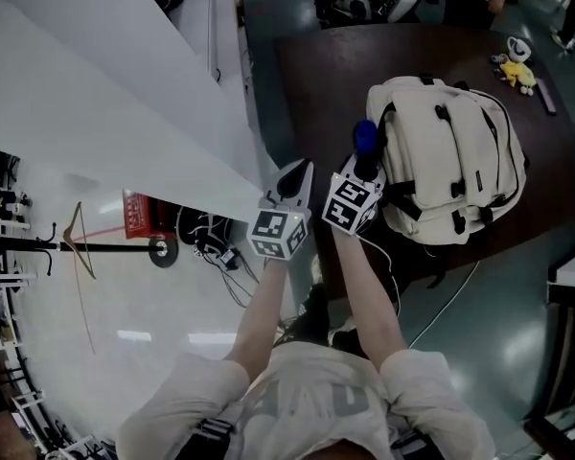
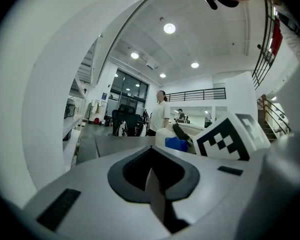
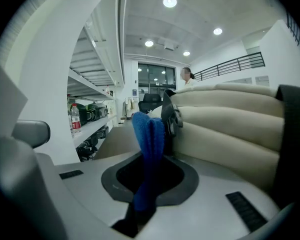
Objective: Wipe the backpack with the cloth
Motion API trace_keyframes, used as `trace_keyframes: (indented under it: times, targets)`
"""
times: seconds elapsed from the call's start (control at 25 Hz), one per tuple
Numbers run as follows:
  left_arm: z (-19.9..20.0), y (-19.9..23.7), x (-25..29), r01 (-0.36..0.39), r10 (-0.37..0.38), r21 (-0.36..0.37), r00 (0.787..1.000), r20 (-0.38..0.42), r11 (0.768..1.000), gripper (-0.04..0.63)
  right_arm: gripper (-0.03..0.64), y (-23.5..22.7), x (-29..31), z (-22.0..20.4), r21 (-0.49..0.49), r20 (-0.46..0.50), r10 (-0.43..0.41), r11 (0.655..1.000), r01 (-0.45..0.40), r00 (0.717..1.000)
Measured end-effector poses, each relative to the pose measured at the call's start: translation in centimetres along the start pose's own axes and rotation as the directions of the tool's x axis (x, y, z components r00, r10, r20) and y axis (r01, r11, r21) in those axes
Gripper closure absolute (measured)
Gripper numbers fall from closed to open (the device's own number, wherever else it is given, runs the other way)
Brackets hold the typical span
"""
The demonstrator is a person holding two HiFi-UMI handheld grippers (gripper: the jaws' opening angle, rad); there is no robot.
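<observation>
My right hand-held gripper (image 1: 366,161) pinches the blue cloth (image 1: 365,134), which hides its tips, just left of the cream backpack (image 1: 450,161) on the dark tabletop (image 1: 326,75). My left hand-held gripper (image 1: 296,178), pressed together on nothing, hangs further left.

The left claw (image 2: 151,178) is closed and empty, the blue cloth (image 2: 175,144) beyond.

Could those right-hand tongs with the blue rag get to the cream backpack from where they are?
Probably yes: the right tongs, shut on the cloth, sit right beside the backpack with nothing between them.
</observation>
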State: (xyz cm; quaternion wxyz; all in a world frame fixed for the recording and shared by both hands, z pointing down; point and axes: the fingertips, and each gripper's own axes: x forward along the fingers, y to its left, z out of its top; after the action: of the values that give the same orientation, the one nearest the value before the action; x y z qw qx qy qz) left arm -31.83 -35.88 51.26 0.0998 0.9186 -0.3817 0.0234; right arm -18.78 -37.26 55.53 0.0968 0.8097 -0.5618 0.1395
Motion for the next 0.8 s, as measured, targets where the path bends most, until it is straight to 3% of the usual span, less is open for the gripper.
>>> trace_keyframes:
  times: [0.8]
  targets:
    - [-2.6, -8.3, -9.5, -0.023, 0.024, -0.029, 0.999, 0.043, 0.999, 0.592, 0.575, -6.2, -11.0, -5.9, -0.076, -0.014, 0.0, 0.997, -0.001, 1.0]
